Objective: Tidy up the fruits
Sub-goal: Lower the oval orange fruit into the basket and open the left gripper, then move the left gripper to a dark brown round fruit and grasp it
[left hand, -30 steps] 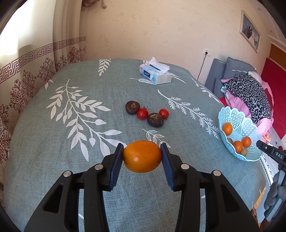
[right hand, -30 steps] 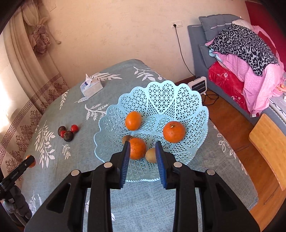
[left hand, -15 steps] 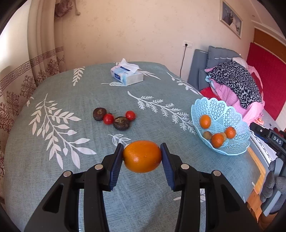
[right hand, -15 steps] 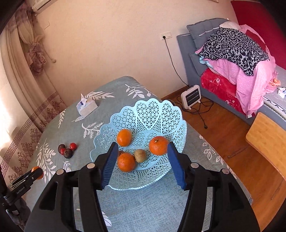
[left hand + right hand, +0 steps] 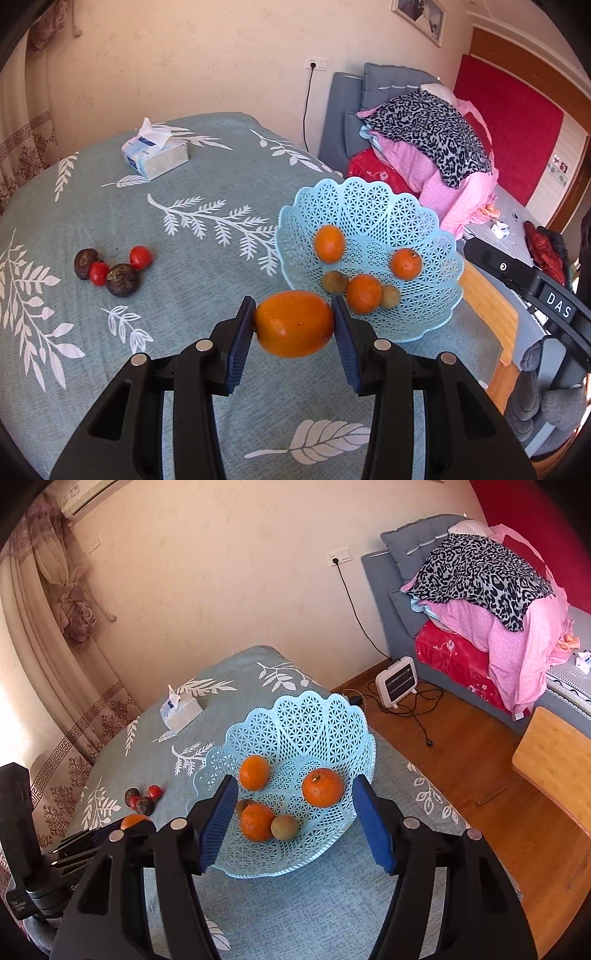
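A round table covered in a blue-green cloth (image 5: 207, 206) with white leaf prints is sitting in a bedroom. A pale blue lattice basket (image 5: 373, 206) is resting near the table's edge, and it is already holding three small oranges and what look like two brownish fruits, though the fisheye view makes those hard to identify. This looks like the collecting point for the fruit.

The left gripper (image 5: 295, 321) is gripping a large orange (image 5: 293, 324) by its two ends, its blue pads pressing on both sides, so the jaws are only as far apart as the fruit is long. The orange is hanging in the air just beside the basket's near rim, probably on its way in.

Further left on the cloth, two dark round fruits (image 5: 122, 284) and two small red ones (image 5: 140, 257) are lying in a tight cluster, well apart from the basket and seemingly still to be gathered. A tissue box (image 5: 155, 157) is sitting near the far edge.

The right gripper (image 5: 291, 823) is hovering above the basket's near side, empty. Its jaws have just been opening and are now standing wide, with nothing between the pads but the view down onto the fruit in the basket.
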`<move>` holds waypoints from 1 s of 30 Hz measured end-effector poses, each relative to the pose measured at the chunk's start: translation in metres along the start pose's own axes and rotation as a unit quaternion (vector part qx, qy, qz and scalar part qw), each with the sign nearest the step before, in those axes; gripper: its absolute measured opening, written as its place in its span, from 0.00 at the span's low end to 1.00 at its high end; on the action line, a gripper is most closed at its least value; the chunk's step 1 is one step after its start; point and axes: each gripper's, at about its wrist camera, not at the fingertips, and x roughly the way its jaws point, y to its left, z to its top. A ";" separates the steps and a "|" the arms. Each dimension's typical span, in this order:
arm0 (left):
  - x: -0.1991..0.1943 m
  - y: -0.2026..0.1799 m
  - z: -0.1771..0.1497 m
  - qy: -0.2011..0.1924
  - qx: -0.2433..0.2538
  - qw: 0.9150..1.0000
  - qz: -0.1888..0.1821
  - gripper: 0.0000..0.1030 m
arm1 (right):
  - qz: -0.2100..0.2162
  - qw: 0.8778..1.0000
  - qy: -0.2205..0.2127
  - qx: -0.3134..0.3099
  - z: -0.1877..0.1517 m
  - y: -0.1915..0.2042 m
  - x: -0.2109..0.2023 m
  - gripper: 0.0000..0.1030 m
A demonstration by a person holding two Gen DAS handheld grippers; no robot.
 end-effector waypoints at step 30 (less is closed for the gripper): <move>-0.008 0.027 0.020 -0.017 -0.041 0.998 0.032 0.77 | 0.012 1.000 -0.003 0.013 -0.004 -0.005 0.001 0.66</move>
